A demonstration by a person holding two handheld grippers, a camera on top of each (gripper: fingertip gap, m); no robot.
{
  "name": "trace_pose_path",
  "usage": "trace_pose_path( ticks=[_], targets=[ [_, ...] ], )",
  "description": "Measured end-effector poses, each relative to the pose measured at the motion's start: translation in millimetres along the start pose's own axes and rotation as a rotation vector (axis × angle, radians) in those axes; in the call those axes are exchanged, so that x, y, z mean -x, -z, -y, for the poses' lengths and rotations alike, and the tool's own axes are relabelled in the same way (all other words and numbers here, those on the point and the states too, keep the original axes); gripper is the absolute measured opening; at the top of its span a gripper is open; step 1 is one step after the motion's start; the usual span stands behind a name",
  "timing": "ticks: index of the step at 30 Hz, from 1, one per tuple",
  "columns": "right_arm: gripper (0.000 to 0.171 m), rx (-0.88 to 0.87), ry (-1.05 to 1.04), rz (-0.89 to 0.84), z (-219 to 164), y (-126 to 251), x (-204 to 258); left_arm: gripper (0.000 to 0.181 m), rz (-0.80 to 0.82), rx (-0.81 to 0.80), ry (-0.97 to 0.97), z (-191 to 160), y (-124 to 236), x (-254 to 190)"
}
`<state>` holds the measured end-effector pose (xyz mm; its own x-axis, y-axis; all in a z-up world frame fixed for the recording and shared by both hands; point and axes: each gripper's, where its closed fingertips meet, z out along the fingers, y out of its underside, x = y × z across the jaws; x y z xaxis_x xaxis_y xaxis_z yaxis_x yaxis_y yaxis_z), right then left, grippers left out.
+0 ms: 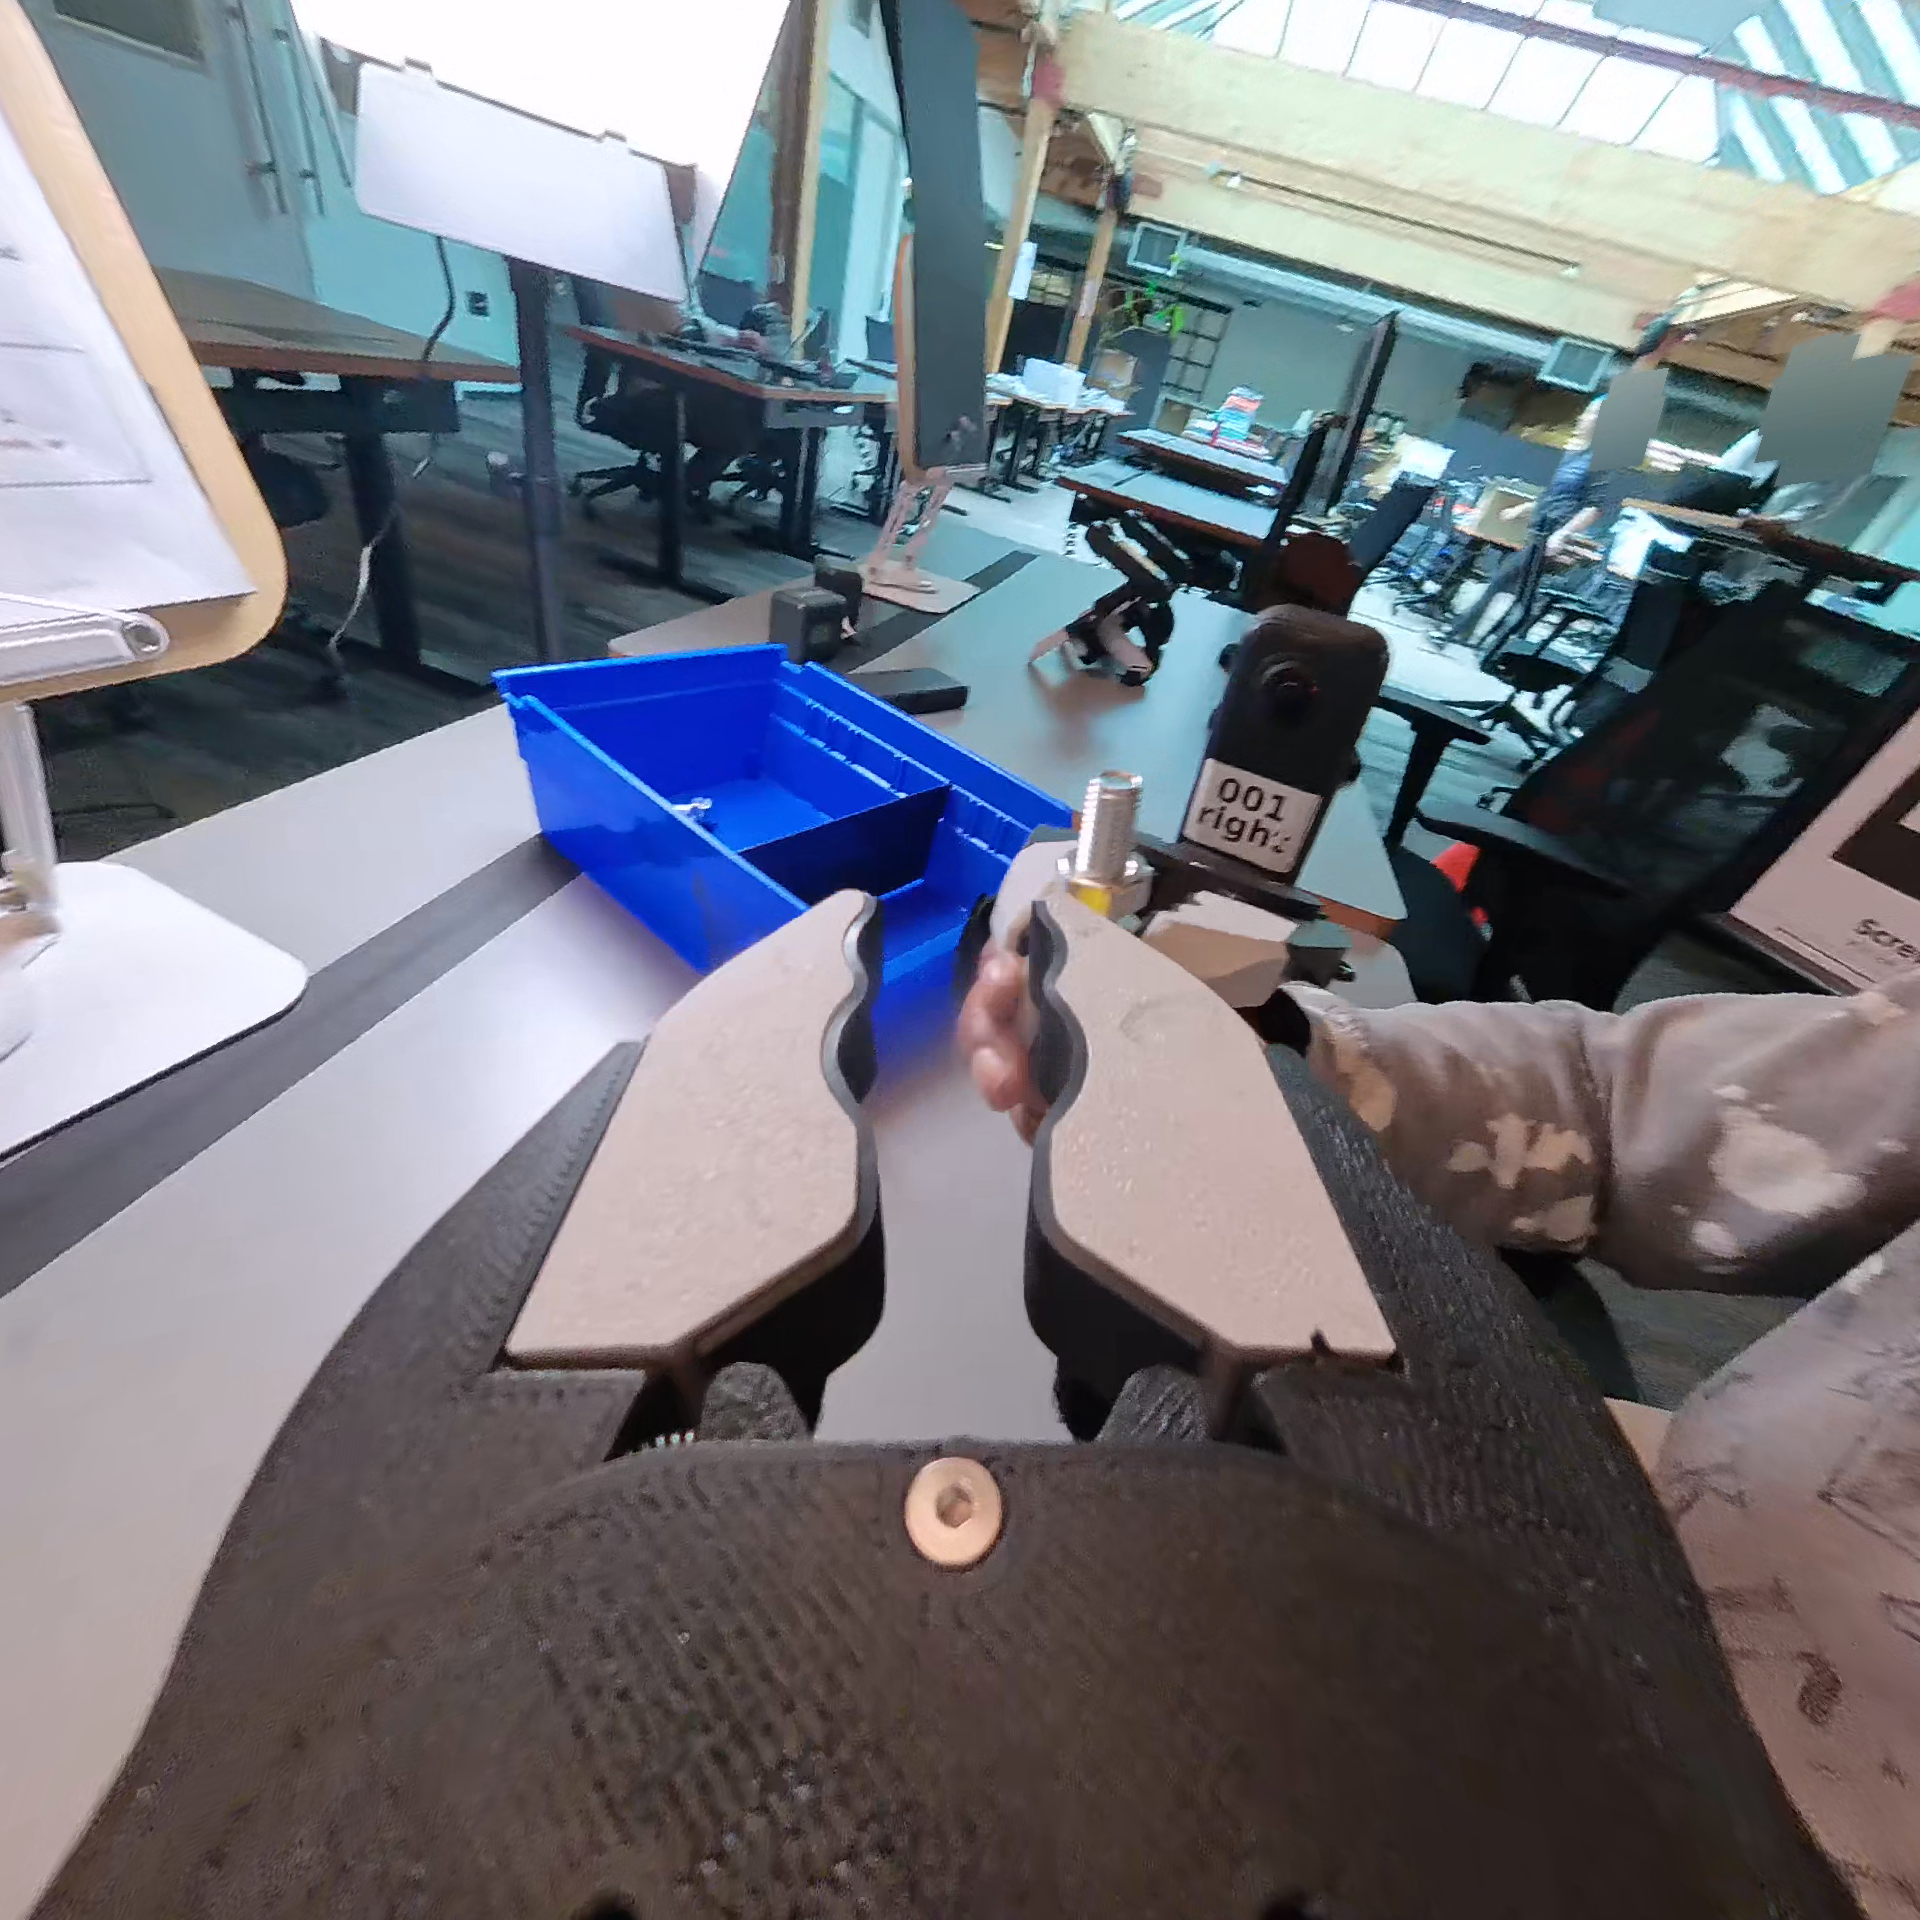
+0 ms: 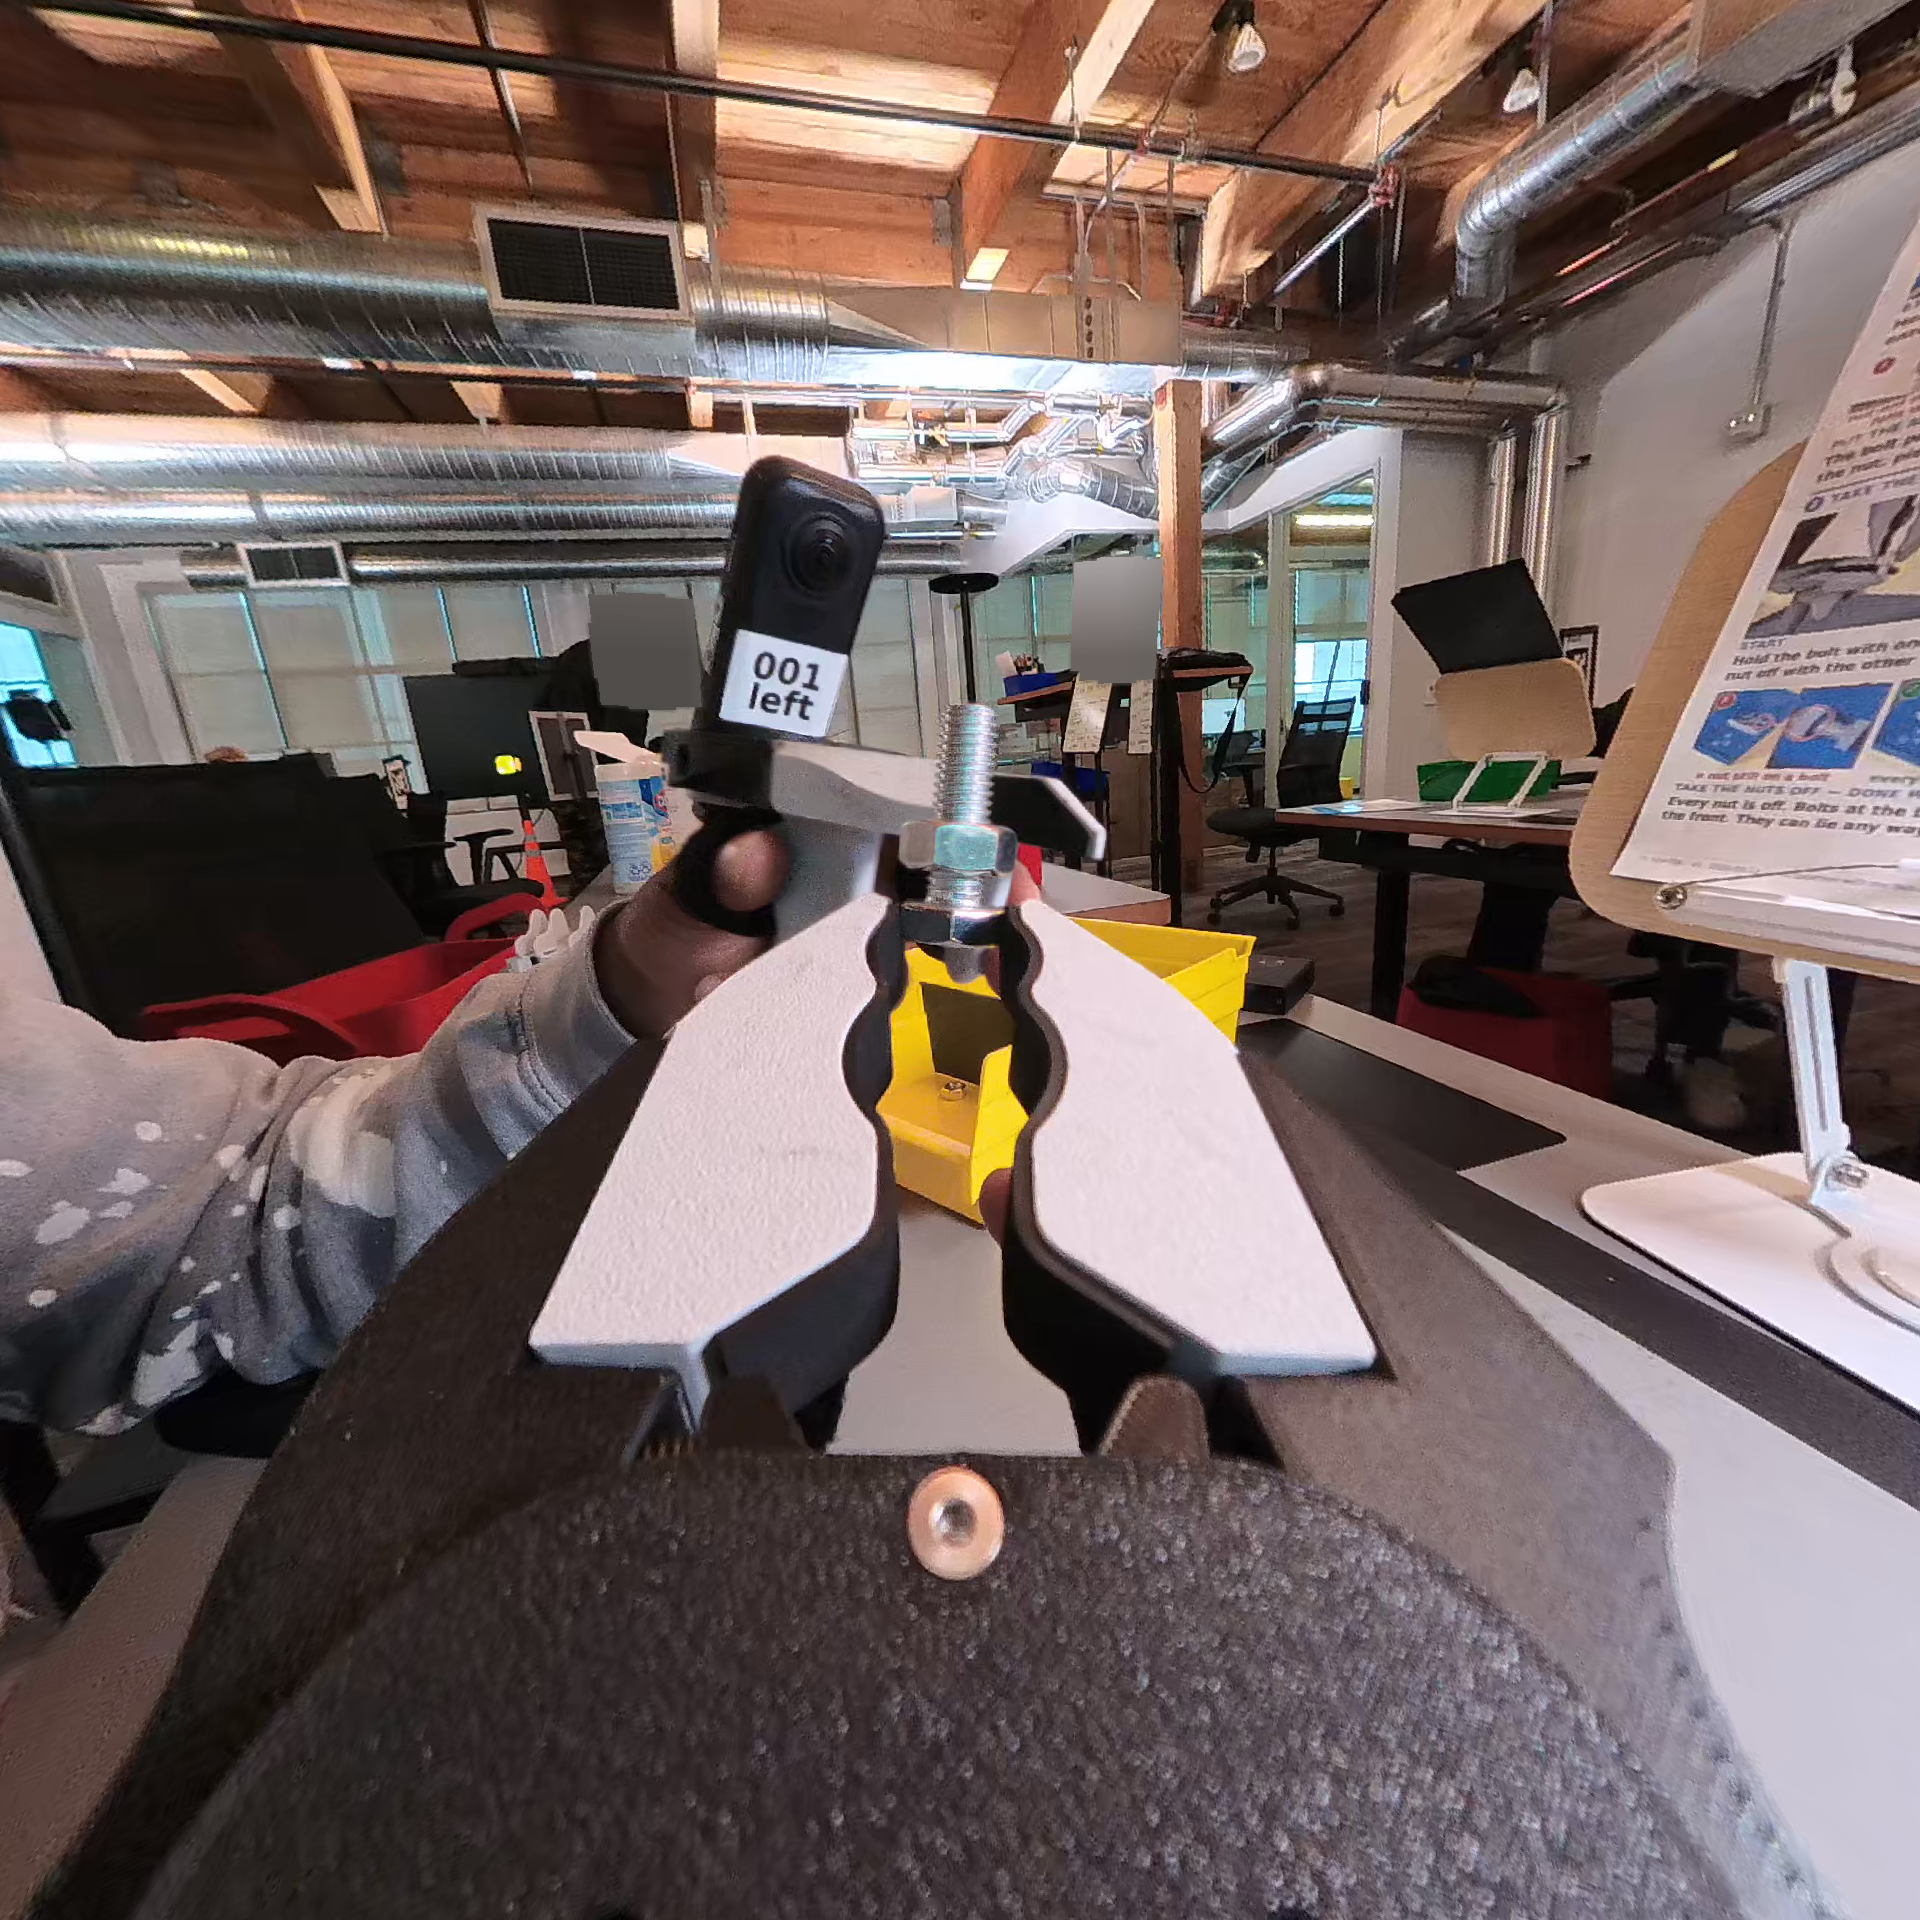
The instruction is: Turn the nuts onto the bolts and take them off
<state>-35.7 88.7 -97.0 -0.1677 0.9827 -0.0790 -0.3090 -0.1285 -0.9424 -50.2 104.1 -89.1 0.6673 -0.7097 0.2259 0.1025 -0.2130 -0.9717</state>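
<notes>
Two grippers meet in the air above a grey table. The right gripper pinches the head of a silver bolt between its two fingertips, and the bolt stands straight up. A silver nut sits on the bolt's thread, a little above the head. The left gripper has its fingers apart with a clear gap between them, and it holds nothing. In the right wrist view, the left gripper's grey fingers reach across behind the bolt at about the height of the nut, but I cannot tell if they touch it. In the left wrist view the bolt pokes up just past the tip of one of the left gripper's fingers. A person's hand in a speckled grey sleeve holds the left gripper's black handle, and a black camera with a white label sits on top of it. A blue bin sits on the table near its far edge in the left wrist view, and a small silver piece lies in its back part. A yellow bin sits on the table under the bolt in the right wrist view, and a small nut rests inside it. A wooden board with a paper sheet stands on a white stand at the table's right side.
</notes>
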Motion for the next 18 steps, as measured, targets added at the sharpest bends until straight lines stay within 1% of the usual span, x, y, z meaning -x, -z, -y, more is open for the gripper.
trace_pose_path(
  ticks=[2,4,5,6,7,8,9,12,16,18],
  targets=[
    [0.018,0.004,-0.007,-0.011,-2,0,-2,0.034,-0.048,-0.002,-0.01,0,-3,-11],
    [0.018,0.011,-0.006,-0.015,-4,-1,-2,0.038,-0.082,0.007,-0.014,-2,-7,-19],
    [0.018,0.009,-0.003,-0.01,-4,-1,0,0.035,-0.064,0.017,-0.02,-4,-9,-17],
    [0.018,0.005,-0.002,-0.007,-3,-2,1,0.038,-0.05,0.013,-0.031,-5,-9,-14],
    [0.018,-0.003,-0.001,-0.009,-2,-1,1,0.024,-0.021,0.012,-0.018,-4,-7,-8],
    [0.018,-0.025,-0.004,0.021,2,0,5,0.017,0.068,0.027,-0.028,-7,-4,8],
    [0.018,-0.034,-0.008,0.03,5,1,6,0.017,0.117,0.039,-0.05,-9,-2,17],
    [0.018,-0.017,0.014,0.012,4,1,4,0.027,0.023,0.01,-0.005,-3,-1,6],
    [0.018,-0.004,-0.003,-0.012,-2,0,-2,0.04,-0.061,0.022,-0.036,-5,-7,-16],
    [0.018,0.002,0.003,-0.006,-3,-1,1,0.038,-0.058,0.024,-0.038,-6,-10,-18]
  ],
)
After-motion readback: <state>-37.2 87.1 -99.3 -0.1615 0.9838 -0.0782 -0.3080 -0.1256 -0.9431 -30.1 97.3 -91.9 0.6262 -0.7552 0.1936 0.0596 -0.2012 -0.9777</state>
